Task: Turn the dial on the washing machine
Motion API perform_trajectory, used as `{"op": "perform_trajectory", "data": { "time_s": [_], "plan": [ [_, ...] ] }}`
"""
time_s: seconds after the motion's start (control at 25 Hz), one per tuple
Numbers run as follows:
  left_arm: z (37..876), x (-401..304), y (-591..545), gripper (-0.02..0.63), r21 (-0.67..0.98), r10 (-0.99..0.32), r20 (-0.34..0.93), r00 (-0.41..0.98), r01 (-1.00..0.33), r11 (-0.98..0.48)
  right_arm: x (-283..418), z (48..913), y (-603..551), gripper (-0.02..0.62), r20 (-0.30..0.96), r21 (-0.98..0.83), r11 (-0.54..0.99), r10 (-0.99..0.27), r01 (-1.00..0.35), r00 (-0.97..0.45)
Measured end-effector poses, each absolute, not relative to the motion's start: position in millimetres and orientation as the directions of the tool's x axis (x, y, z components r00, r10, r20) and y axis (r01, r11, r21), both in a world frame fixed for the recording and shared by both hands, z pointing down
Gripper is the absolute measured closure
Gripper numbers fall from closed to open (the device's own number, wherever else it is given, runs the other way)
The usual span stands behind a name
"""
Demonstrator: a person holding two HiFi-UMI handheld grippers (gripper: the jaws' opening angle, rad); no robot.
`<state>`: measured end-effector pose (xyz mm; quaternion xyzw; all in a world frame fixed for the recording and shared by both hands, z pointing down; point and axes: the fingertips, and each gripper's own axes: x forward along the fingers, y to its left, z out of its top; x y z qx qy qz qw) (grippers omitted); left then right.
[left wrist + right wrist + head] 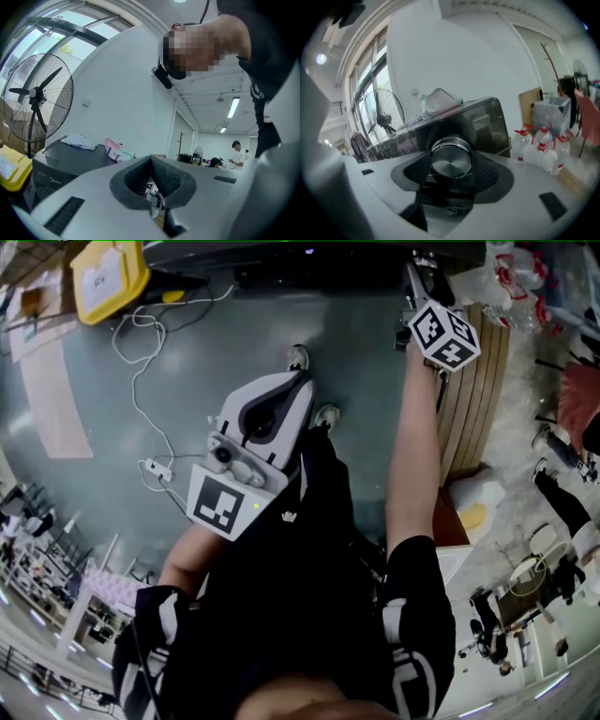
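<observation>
In the right gripper view the washing machine (487,123) is a dark box, and its round brushed-metal dial (450,160) fills the space between the dark pads. My right gripper (451,164) is shut on the dial, a pad against each side of it. The head view shows that gripper (419,282) held out far ahead at arm's length, its marker cube nearest me, against the machine's dark front (309,268). My left gripper (298,381) hangs low in front of my body, shut and holding nothing. Its own view points upward, with its jaws (152,187) together and the machine (56,166) at the left.
A yellow bin (108,277) stands on the floor left of the machine, and a white cable (141,381) trails across the grey floor. Water bottles (543,145) and a wooden panel (473,399) are to the machine's right. A standing fan (40,93) is behind it.
</observation>
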<state>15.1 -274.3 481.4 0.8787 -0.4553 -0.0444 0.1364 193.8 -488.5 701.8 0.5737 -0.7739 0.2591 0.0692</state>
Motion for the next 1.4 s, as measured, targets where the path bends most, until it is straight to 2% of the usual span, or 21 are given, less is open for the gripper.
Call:
{"op": "perform_trajectory", "data": {
  "time_s": [0.08,0.28,0.56,0.72,1.0,1.16,1.4],
  "plan": [
    [481.0,17.5,-273.9,0.583,0.282,-0.809,0.045,0.586,-0.784,-0.553,196.3,700.7,-489.5,0.308,0.401,-0.379,0.190,-0.849,-0.906,-0.345],
    [480.6,20.9,-271.9,0.583,0.282,-0.806,0.049,0.590,-0.782,-0.556,194.1,697.3,-488.6,0.286,0.412,-0.254,0.228,-0.854,-0.940,-0.318],
    [454.0,18.2,-255.1,0.583,0.255,-0.814,0.026,0.580,-0.791,-0.556,197.6,680.1,-455.1,0.278,0.452,-0.195,0.224,-0.843,-0.955,-0.290],
    [401.2,16.6,-214.5,0.583,0.213,-0.830,-0.007,0.558,-0.810,-0.547,194.0,632.1,-392.3,0.371,0.475,-0.209,0.235,-0.824,-0.949,-0.309],
    [300.2,2.3,-122.4,0.583,0.193,-0.883,-0.067,0.464,-0.863,-0.468,182.1,502.0,-273.8,0.511,0.429,-0.234,0.256,-0.839,-0.938,-0.335],
    [277.0,-29.0,-87.7,0.583,0.218,-0.906,-0.045,0.420,-0.881,-0.419,162.1,449.8,-215.9,0.545,0.407,-0.218,0.262,-0.851,-0.940,-0.332],
    [252.3,-83.7,-54.2,0.583,0.197,-0.916,-0.054,0.396,-0.895,-0.399,125.4,375.2,-147.4,0.555,0.333,-0.192,0.287,-0.881,-0.938,-0.338]
  ]
}}
